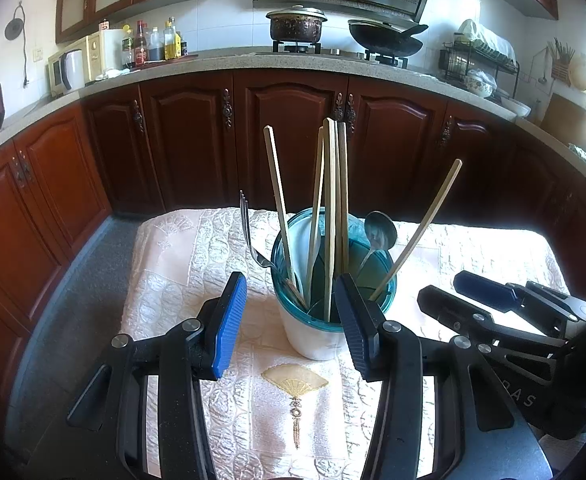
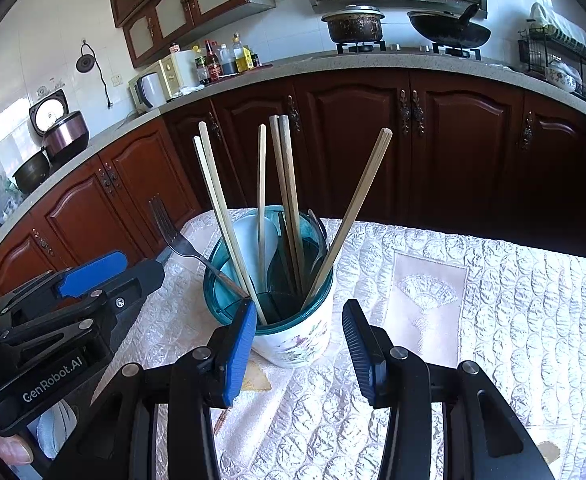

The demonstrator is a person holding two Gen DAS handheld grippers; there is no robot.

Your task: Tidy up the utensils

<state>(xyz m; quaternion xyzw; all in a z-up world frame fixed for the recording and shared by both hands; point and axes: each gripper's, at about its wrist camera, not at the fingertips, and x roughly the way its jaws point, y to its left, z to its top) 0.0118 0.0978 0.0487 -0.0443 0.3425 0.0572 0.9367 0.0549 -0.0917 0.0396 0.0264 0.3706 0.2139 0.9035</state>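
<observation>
Left tool spread wide, empty, utensil holder just ahead between its fingers, right tool likewise apart, holding nothing.

The left gripper has its two fingers spread wide apart and holds nothing. The right gripper is spread wide too, and it sits just beside the left one.

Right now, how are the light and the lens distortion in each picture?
Left wrist view: hard sun whitens the cloth beyond the holder; glare burns out the right edge; the counter bows. Right wrist view: bright cloth, dark cabinets, black corners, same fisheye bend.
</observation>
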